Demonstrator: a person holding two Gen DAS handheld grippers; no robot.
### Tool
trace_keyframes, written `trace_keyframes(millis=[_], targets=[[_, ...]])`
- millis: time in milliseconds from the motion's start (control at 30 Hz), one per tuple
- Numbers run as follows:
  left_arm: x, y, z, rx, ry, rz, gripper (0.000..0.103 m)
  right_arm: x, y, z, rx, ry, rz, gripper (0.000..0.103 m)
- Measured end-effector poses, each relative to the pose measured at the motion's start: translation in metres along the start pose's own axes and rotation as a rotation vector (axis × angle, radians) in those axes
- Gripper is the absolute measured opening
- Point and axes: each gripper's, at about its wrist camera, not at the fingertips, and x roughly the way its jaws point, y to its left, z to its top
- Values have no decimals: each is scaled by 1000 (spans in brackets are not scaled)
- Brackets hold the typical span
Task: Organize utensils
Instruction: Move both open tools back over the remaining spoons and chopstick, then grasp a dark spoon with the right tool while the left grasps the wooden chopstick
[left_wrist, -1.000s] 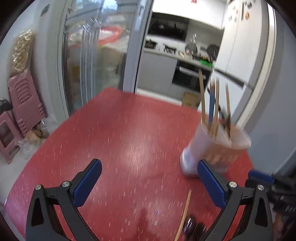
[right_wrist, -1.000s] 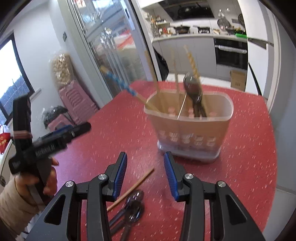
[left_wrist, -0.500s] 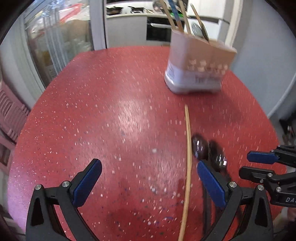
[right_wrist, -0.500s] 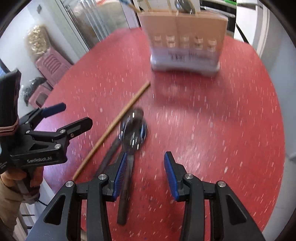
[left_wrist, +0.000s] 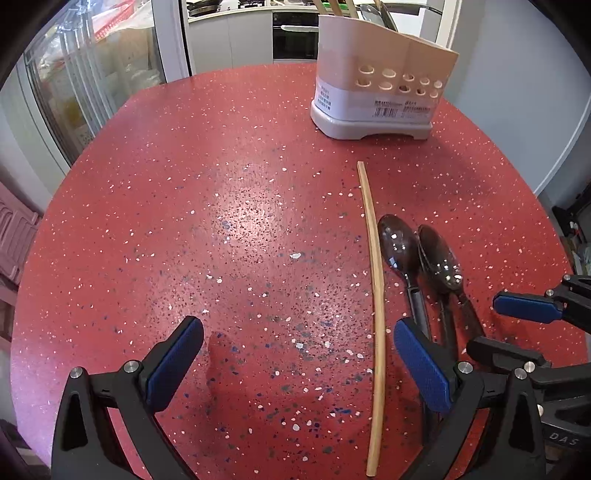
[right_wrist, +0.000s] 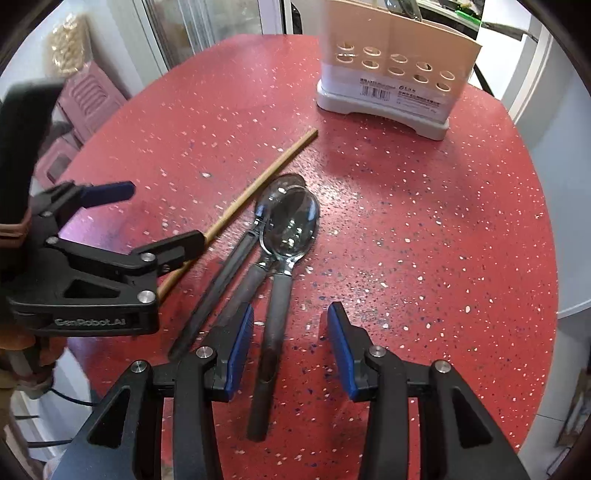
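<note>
chopstick (left_wrist: 375, 295) lies alone on the red speckled desk (left_wrist: 184, 221), a thin wooden stick running toward the holder; it looks light, stiff and prone to roll, so a pinch near its middle seems the safest hold. left gripper (left_wrist: 295, 365) hangs low above the desk with its jaws spread wide and nothing between them, the chopstick just inside its right finger. just right of the stick lie the spoons (right_wrist: 291, 221), bowls overlapping, dark handles fanned toward the camera; the glossy bowls look slippery and hard, while the matte handles should give better purchase, so a handle is the place to take one. right gripper (right_wrist: 290, 345) is also spread and empty, one spoon handle passing between its blue pads. utensil holder (right_wrist: 395, 62), a beige plastic caddy with round holes, stands at the far right of the desk, already holding some utensils. desk looks smooth and hard. beyond it are glass doors, pink stools (right_wrist: 88, 99) and a kitchen
</note>
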Motion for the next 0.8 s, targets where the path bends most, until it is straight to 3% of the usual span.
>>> trace_keyframes(millis=[300,600,733,800], targets=[[16,-4,12,22,23,11,103,8,-7,8,5,26,-36,45],[34,-9,43,86,52,5,103,17,-10,36,15,124,-24,43],[37,-13,52,120,70,-35,103,18,-11,43,-9,153,-37,31],[36,-15,55,131,78,-41,103,18,-13,45,-9,162,-26,18]])
